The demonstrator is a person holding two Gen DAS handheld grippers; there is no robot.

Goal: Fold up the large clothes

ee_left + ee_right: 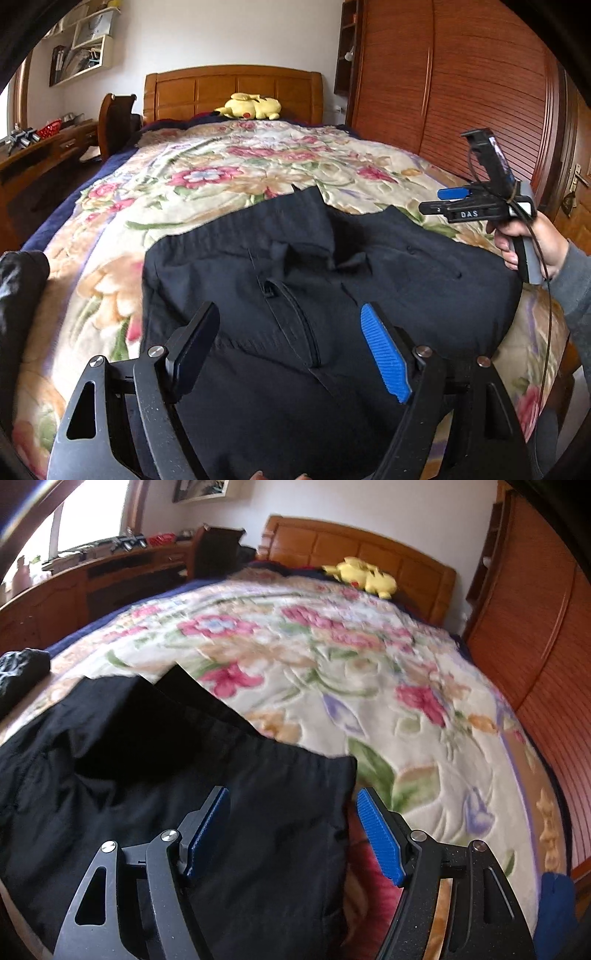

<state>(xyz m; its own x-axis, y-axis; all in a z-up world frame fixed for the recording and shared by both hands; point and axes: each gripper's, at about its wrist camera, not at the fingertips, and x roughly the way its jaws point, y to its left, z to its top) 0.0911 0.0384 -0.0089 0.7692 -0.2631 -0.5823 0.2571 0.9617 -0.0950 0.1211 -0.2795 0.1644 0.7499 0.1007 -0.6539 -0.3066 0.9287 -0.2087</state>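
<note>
Both grippers' jaws wide apart

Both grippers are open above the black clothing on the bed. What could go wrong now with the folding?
The black zippered garment lies bunched on the floral quilted bedspread, so a fold may trap creases. The open left gripper could pinch the soft bedspread too. The open right gripper straddles the garment's edge and might catch only one layer.

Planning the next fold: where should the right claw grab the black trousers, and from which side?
Probably the waistband corner of the black trousers, on their right edge. It lies flat on the floral blanket with bare blanket beyond, so come from the right, sliding one finger under. The right claw is open and already straddles that edge, near its corner.
</note>
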